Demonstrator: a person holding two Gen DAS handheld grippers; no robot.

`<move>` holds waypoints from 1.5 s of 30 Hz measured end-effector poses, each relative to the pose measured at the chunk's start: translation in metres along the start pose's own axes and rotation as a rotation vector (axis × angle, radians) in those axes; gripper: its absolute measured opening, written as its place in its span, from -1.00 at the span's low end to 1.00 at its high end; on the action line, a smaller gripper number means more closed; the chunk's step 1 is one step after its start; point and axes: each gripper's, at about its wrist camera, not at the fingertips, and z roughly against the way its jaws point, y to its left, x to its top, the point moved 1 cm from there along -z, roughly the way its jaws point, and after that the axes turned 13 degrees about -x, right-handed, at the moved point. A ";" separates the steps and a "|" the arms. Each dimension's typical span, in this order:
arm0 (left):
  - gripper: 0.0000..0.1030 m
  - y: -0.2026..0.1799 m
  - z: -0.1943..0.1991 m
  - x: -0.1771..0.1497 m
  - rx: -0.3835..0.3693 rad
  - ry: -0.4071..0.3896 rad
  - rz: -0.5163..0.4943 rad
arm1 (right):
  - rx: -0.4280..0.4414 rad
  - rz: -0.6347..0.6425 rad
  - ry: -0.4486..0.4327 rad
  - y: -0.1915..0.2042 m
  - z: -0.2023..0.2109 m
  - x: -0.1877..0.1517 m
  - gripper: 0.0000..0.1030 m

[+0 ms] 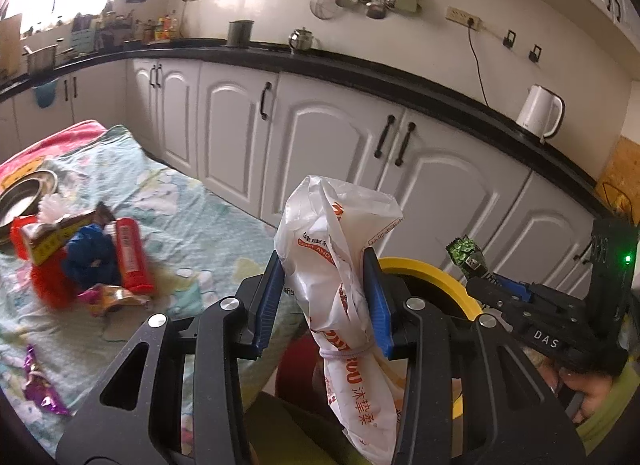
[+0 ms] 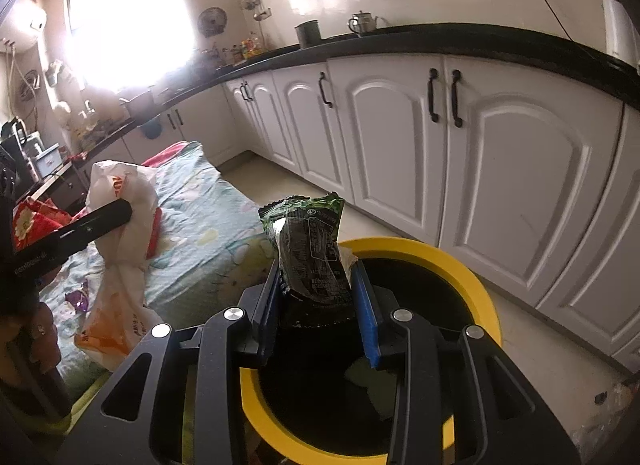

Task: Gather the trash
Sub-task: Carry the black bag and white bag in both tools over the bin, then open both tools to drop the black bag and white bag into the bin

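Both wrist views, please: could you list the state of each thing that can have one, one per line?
Left gripper: shut on the white plastic bag.
Right gripper: shut on the green snack wrapper, above the bin.
Yellow-rimmed bin: open, with some trash inside.
Red bottle: lying on the blanket.
Cabinet doors: closed.
White kettle: upright, lid closed.

Lit by daylight from a large overexposed window at 10 o'clock in the right wrist view, blown to white with flare over the neighbouring wall. Strong fisheye curvature along the long black countertop; dark vignette at the corners. Motion-blurred heap of red and blue wrappers at 9 o'clock in the left wrist view.
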 end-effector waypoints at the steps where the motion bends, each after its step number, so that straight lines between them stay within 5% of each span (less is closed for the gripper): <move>1: -0.38 -0.003 -0.004 -0.001 -0.003 0.007 -0.006 | -0.006 -0.005 0.002 -0.003 0.000 -0.001 -0.37; 32: -0.26 -0.024 -0.083 -0.018 -0.036 0.150 -0.015 | -0.033 -0.076 0.097 -0.032 -0.019 -0.021 -0.30; 38: -0.07 -0.025 -0.082 -0.018 -0.056 0.155 -0.007 | -0.048 -0.093 0.110 -0.036 -0.022 -0.021 -0.04; 45: 0.43 -0.017 -0.072 -0.016 -0.060 0.145 0.033 | -0.059 -0.091 0.099 -0.035 -0.020 -0.020 0.10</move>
